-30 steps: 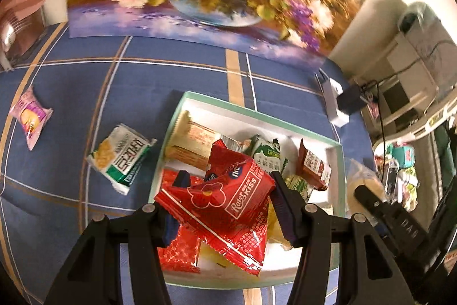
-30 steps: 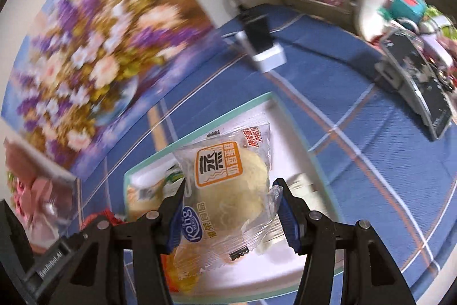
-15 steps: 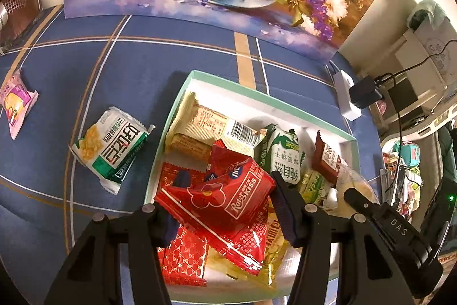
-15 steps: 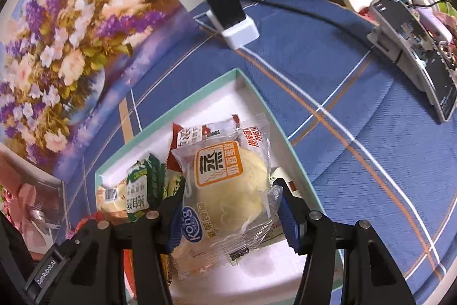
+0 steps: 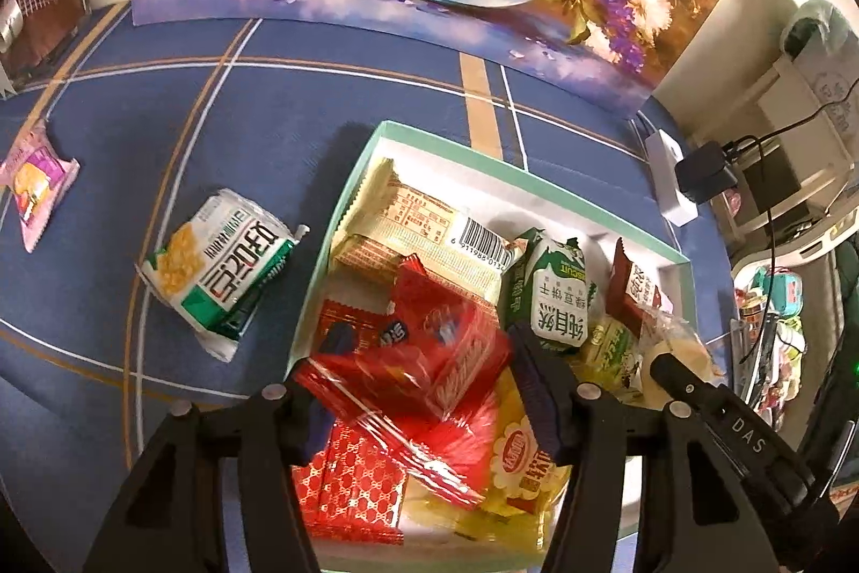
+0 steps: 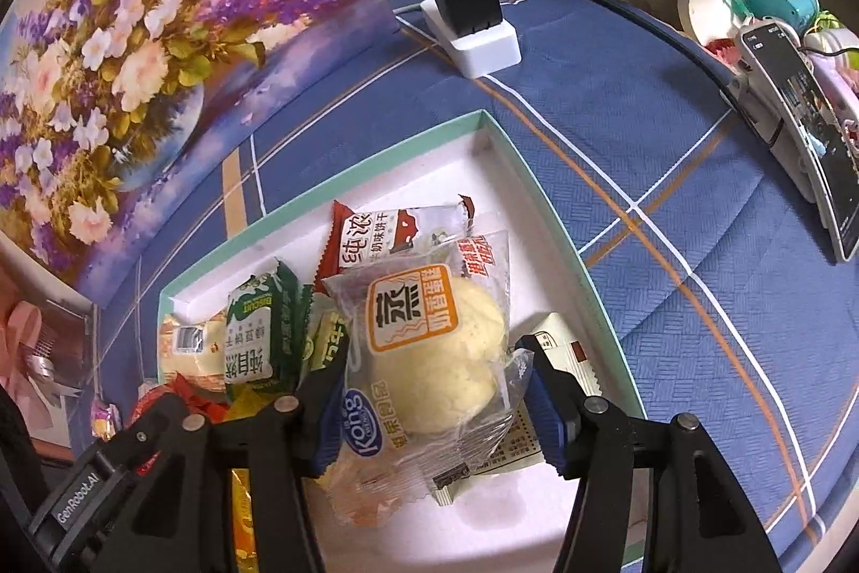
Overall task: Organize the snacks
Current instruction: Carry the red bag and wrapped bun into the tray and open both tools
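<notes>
Box [image 5: 547, 202] holding most snacks already. Left gripper [image 5: 413, 398] clamping red packet [image 5: 429, 353] over box (blurred, possibly slipping free); right gripper [image 6: 435, 390] gripping steamed cake packet [image 6: 429, 353] above box. Green-white packet [image 5: 220, 267] and pink packet [image 5: 35, 186] lying outside, remaining.

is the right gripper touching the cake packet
Touching. The right wrist view shows the right gripper with both fingers pressed into the clear wrapper of the cake packet, held over the tray.
</notes>
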A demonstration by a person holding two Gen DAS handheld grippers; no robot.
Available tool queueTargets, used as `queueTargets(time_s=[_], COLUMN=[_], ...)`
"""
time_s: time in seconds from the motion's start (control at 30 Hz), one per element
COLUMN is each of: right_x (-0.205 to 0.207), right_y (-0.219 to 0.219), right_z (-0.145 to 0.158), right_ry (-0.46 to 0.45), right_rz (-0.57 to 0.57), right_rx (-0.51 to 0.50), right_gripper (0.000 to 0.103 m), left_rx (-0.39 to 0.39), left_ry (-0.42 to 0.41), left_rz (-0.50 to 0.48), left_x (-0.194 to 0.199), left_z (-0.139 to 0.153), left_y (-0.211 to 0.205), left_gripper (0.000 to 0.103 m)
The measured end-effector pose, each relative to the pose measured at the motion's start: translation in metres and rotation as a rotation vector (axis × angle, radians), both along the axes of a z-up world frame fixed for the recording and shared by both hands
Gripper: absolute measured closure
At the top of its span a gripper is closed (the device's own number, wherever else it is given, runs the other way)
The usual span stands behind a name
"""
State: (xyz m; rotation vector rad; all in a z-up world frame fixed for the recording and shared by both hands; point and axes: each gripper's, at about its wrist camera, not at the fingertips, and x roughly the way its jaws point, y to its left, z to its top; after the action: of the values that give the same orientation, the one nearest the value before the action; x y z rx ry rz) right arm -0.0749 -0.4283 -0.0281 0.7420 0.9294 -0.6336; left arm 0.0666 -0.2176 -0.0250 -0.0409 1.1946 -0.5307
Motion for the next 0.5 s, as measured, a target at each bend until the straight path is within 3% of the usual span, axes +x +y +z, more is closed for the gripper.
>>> queueTargets(time_s=[0.23, 0.33, 0.5], right_x=[0.004, 0.005, 0.007], right_y=[0.003, 0.004, 0.006], right_z=[0.004, 0.005, 0.008], right_ry=[0.037, 0.047, 0.061], right_rz=[0.011, 0.015, 0.024], right_rx=[-0.022, -0.026, -0.031], right_gripper=[0.041, 0.041, 0.041], left_rx=[0.005, 0.013, 0.078], left_ry=[-0.008, -0.015, -0.015], left_rz=[0.002, 0.003, 0.018], left_x=[0.000, 0.000, -0.001], left_z=[0.013, 0.019, 0.025], left_y=[0.003, 0.005, 0.007], left_gripper=[0.036, 0.026, 0.024])
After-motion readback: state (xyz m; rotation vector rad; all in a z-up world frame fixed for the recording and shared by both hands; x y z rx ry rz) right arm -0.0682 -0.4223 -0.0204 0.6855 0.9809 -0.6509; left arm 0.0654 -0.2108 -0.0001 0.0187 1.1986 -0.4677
